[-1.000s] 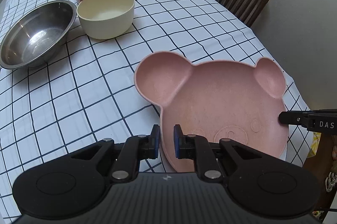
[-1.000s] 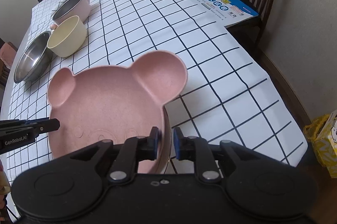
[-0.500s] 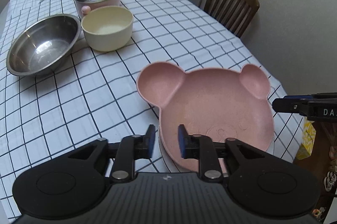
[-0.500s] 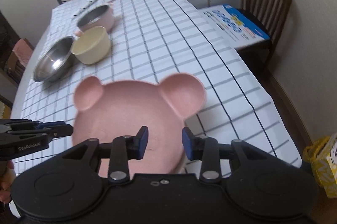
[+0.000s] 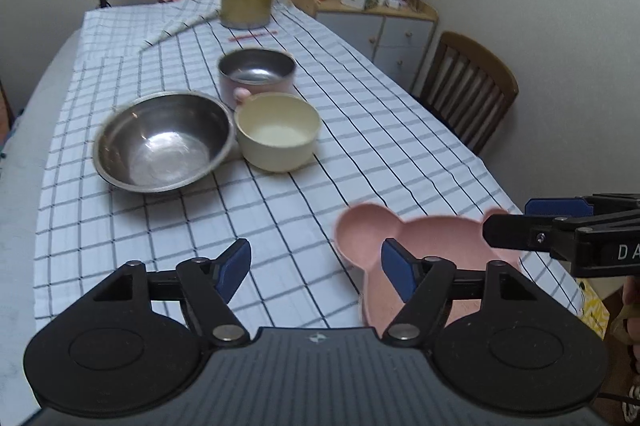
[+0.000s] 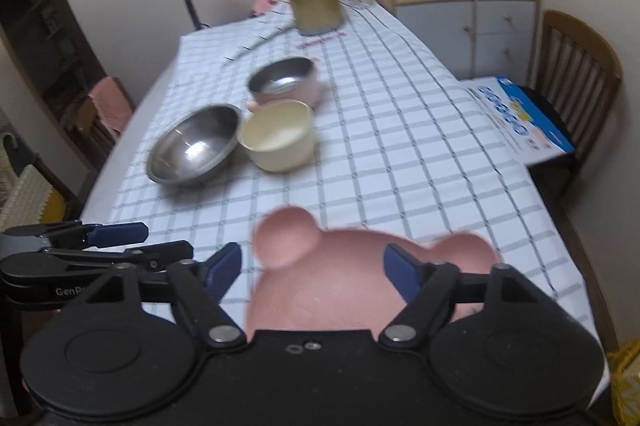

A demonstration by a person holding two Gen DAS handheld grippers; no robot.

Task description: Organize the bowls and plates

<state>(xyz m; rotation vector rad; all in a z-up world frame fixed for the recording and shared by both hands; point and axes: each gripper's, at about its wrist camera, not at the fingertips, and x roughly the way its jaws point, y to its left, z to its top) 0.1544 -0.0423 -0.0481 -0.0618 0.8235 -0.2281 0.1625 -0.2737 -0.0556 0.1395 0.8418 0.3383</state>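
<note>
Hovering spread-jawed, empty: left gripper [image 5: 316, 268], right gripper [image 6: 312, 272]; bear plate [image 6: 360, 278] lying at table's near edge, directly under right gripper.

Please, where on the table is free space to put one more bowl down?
Bare checked cloth lies between the steel bowl and the pink bear plate, and along the chair-side edge. The cream bowl and pink pot crowd the steel bowl.

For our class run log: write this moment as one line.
left gripper: open | right gripper: open | pink bear plate: on table, released | bowls: untouched
</note>
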